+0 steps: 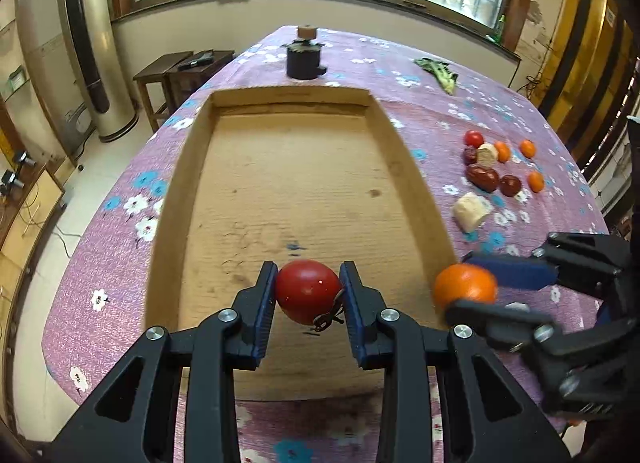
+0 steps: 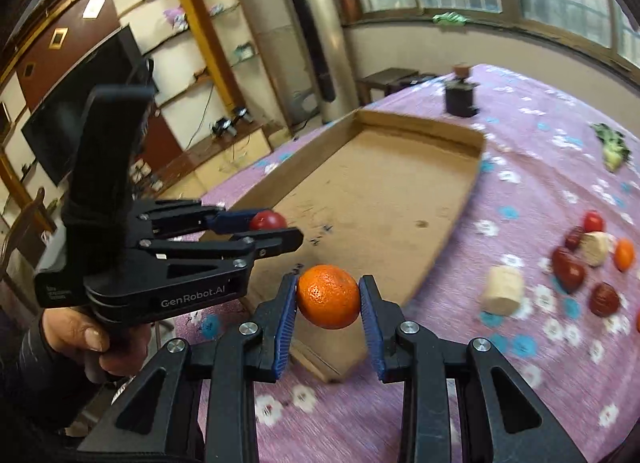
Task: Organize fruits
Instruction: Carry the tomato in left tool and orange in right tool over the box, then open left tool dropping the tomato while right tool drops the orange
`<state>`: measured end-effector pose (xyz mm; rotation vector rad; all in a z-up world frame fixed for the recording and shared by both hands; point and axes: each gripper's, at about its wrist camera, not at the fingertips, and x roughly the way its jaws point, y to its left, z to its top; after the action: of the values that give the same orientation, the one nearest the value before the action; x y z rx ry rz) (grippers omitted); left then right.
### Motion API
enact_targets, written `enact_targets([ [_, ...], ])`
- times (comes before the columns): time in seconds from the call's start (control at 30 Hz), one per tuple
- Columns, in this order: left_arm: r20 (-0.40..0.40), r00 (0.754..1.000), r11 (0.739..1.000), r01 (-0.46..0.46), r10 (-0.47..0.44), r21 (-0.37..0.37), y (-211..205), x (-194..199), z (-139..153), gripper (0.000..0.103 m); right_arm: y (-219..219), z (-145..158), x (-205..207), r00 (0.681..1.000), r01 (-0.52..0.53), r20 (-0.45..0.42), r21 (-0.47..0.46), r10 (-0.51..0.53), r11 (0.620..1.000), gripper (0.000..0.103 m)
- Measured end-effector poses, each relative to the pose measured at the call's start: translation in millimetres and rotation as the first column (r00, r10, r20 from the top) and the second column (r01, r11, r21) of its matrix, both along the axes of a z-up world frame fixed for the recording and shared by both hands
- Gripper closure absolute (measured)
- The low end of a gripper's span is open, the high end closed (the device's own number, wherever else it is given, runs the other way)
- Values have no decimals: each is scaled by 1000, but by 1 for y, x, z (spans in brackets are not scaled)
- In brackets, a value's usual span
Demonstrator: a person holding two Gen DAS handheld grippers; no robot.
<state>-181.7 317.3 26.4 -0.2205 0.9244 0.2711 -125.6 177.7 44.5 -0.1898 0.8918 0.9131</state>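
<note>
While both grippers hang over the near end of the cardboard tray (image 1: 192,167), each carries one fruit: the left gripper (image 1: 309,291) has its jaws pinching a red tomato (image 1: 307,290) above the tray floor, and the right gripper (image 2: 328,297) pinches a small orange (image 2: 329,297) just over the tray's near right corner. To set them down well, I judge each should be lowered close to the cardboard before the jaws spread, the orange first carried inward past the wall, and the two placed apart so neither rolls into the other. The tomato is smooth and glossy, with a dried dark stem curling at its lower side; the orange is round, bright and finely dimpled. More fruit (image 1: 500,167), red, orange and pale pieces, lies on the flowered tablecloth (image 1: 120,247) toward the table's right edge, well apart from the tray.
</note>
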Motion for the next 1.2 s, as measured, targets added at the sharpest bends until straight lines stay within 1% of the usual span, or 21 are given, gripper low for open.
enact_targets([
  [0.2,-36,999,1000,-15,14,-19,12,-1,-15,74,34,-27,7,998,-57,-43,-61,55,996,71],
  [0.37,-53,998,1000,-18,17,-22,15,2,-23,74,47,-42,12,995,-82,-66,-102,76,991,71],
  [0.47,-83,996,999,-28,26,-30,17,6,-32,72,50,-49,12,994,-86,-79,-121,77,989,68],
  [0.5,-93,995,998,-35,31,-44,18,6,-35,71,49,-50,12,994,-85,-77,-125,76,989,69],
  [0.53,-86,996,998,-36,31,-57,19,4,-35,67,50,-50,12,995,-83,-72,-126,74,989,63],
  [0.57,-87,995,997,-45,40,-55,20,3,-34,59,51,-51,14,995,-82,-73,-132,73,988,57],
  [0.6,-95,994,997,-57,53,-47,21,2,-34,54,49,-51,14,996,-72,-68,-138,64,988,56],
  [0.63,-92,994,997,-62,58,-41,22,1,-32,47,49,-50,15,996,-68,-67,-139,59,988,54],
  [0.67,-84,995,997,-64,60,-39,22,-1,-30,42,48,-49,16,996,-64,-68,-137,55,989,53],
  [0.7,-78,995,997,-67,63,-38,23,-2,-28,41,45,-47,16,996,-63,-72,-126,54,990,52],
  [0.77,-68,996,997,-67,64,-31,23,-5,-23,41,41,-43,15,997,-58,-64,-115,50,992,46],
  [0.83,-57,996,998,-66,65,-16,21,-5,-18,41,35,-37,12,997,-53,-53,-104,48,993,45],
  [1.03,-33,998,999,-47,47,-2,10,-3,-6,41,9,-20,1,999,-28,-24,-69,26,997,45],
  [1.2,-17,1000,1000,-19,19,-1,-3,2,2,41,-27,-10,-5,999,33,-6,-45,-33,998,45],
])
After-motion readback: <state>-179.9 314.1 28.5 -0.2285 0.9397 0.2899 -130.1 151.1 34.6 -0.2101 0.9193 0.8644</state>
